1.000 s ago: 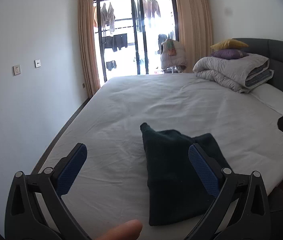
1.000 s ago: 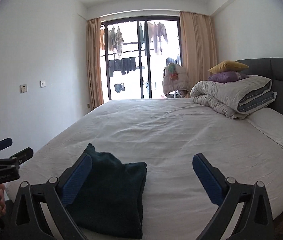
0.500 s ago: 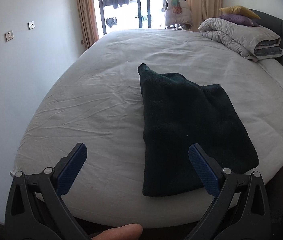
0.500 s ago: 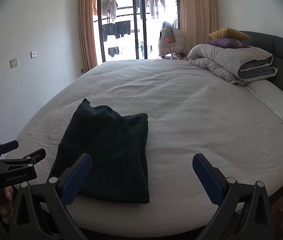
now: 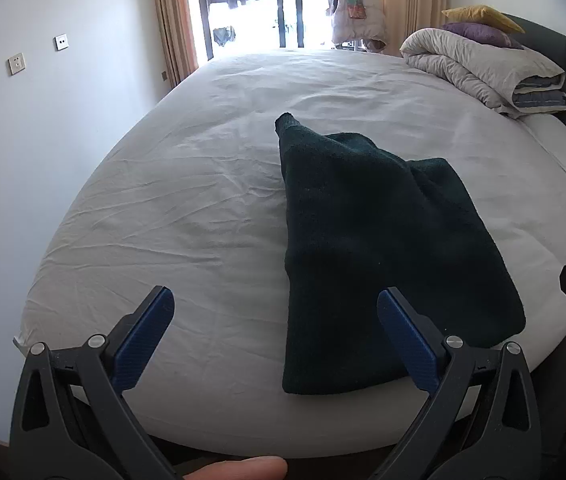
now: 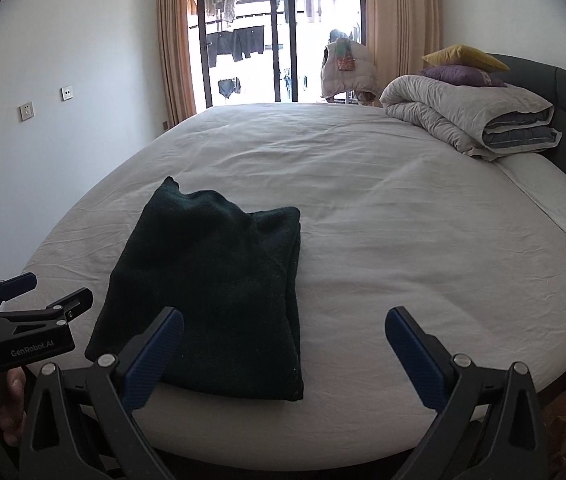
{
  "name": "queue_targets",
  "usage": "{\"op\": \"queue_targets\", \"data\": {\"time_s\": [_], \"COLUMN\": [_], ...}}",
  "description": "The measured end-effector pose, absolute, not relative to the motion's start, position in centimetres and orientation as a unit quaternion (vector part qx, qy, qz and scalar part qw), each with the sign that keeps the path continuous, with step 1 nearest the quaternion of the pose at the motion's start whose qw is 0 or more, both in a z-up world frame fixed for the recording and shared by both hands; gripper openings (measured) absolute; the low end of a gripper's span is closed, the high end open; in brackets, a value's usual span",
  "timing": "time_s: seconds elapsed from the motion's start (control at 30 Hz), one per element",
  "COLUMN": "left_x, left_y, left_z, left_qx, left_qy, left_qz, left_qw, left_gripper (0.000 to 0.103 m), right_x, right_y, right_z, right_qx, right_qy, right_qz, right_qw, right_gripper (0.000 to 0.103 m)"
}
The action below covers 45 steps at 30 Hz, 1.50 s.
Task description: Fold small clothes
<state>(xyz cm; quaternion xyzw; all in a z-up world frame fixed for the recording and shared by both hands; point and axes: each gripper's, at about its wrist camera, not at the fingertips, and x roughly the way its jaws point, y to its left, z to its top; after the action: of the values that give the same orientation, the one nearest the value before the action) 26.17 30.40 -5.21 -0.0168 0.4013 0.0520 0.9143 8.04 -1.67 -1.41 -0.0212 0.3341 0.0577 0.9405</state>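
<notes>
A dark green knitted garment [image 5: 379,248] lies folded into a long rectangle near the front edge of the white bed [image 5: 187,216]; one narrow end pokes up at its far left corner. My left gripper [image 5: 275,308] hangs open above the bed's edge, its right finger over the garment's near part, holding nothing. In the right wrist view the same garment [image 6: 219,280] lies left of centre. My right gripper [image 6: 283,328] is open and empty, with its left finger over the garment's near edge. The left gripper [image 6: 43,292] also shows at that view's left edge.
A rolled grey duvet [image 6: 471,116] with yellow and purple cushions sits at the headboard end, beside a flat white pillow [image 6: 555,204]. Glass balcony doors [image 6: 263,32] with hanging laundry stand behind the bed. A white wall [image 5: 43,112] runs close along the left.
Both grippers have risen and tipped downward over the last second, so the garment and the bed's front edge now sit further into view. Both stayed open; the garment has not moved.
</notes>
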Motion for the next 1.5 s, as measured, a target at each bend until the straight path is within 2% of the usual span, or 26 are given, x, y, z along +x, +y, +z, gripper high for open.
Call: {"op": "queue_targets", "data": {"time_s": [1.5], "left_x": [27.4], "left_y": [30.3], "left_z": [-7.2], "left_qx": [-0.025], "left_qy": [0.414], "left_qz": [0.064], "left_qw": [0.908], "left_gripper": [0.103], "right_x": [8.4], "right_y": [-1.1], "right_z": [-2.6], "right_qx": [-0.027], "right_qy": [0.355], "right_qz": [0.066], "right_qw": [0.932], "right_gripper": [0.103]}}
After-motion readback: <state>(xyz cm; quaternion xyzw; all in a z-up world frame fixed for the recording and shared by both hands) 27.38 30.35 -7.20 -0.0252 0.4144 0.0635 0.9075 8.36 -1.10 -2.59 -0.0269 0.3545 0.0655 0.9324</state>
